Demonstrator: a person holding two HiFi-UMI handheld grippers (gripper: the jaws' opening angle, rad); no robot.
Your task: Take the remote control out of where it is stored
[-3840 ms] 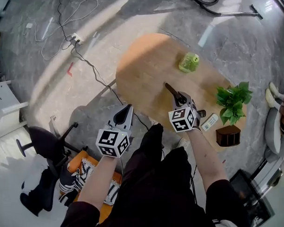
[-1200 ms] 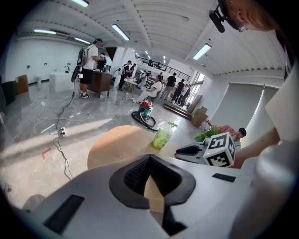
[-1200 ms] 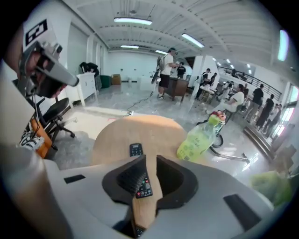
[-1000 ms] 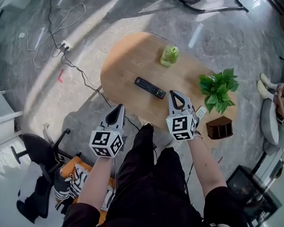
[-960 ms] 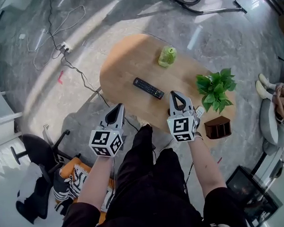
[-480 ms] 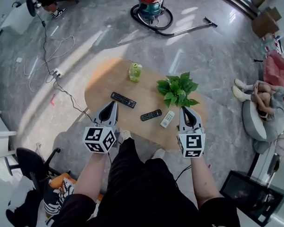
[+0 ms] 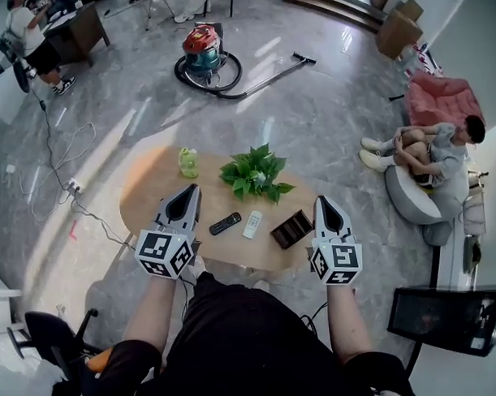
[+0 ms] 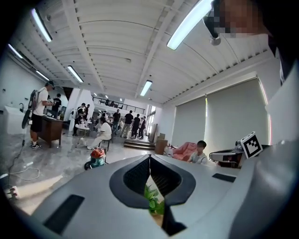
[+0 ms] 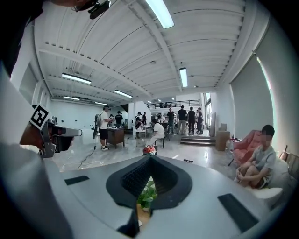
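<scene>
Remote controls lie loose on the light wooden oval table [image 7: 146,201] in the middle of the head view. A slim black remote control [image 7: 225,224] has a white remote control [image 7: 252,224] just to its right. Both are flat on the wood and apart from the dark brown slotted storage box [image 7: 291,229] further right. By that layout the taking-out looks finished, with little left but to draw away; whether anything remains inside the box cannot be told. A leafy green potted plant [image 7: 254,175] stands just above the remotes, and a pale green bottle [image 7: 188,162] sits toward the table's upper left. The left gripper [image 7: 192,190] at lower left and the right gripper [image 7: 320,201] at lower right both have their jaws pressed fully together, holding and touching nothing. Each gripper view shows only plant leaves beyond the closed tips.
</scene>
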